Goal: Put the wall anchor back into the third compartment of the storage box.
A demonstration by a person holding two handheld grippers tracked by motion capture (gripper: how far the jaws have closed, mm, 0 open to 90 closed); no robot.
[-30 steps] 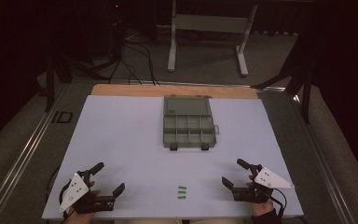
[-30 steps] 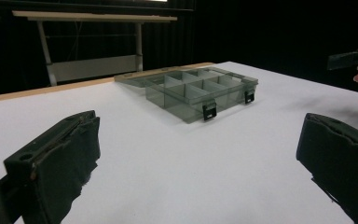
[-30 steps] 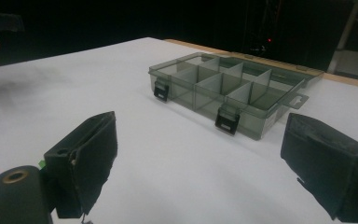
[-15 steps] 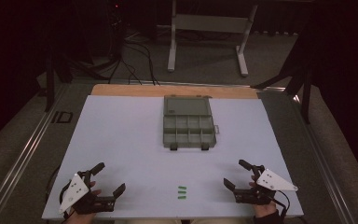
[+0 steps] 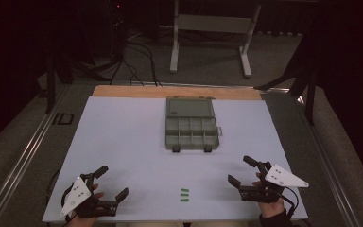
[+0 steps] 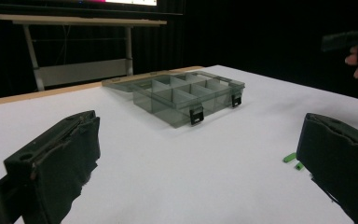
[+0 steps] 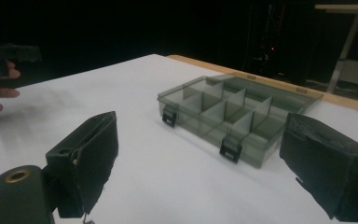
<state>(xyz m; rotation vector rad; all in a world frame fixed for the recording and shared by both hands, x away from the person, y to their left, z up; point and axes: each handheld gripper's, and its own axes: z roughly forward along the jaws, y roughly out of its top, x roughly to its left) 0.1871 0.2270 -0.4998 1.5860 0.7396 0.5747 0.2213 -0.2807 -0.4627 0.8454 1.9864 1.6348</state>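
The grey compartment box (image 5: 191,125) lies open in the middle of the white desk (image 5: 123,142), toward its far edge, with the lid flat behind it. Its compartments look empty. Three small green pieces (image 5: 184,195) lie near the front edge, between my two hands. My left tool (image 5: 108,184) rests at the front left corner with its jaws wide apart, holding nothing. My right tool (image 5: 240,171) rests at the front right, also spread apart and empty.
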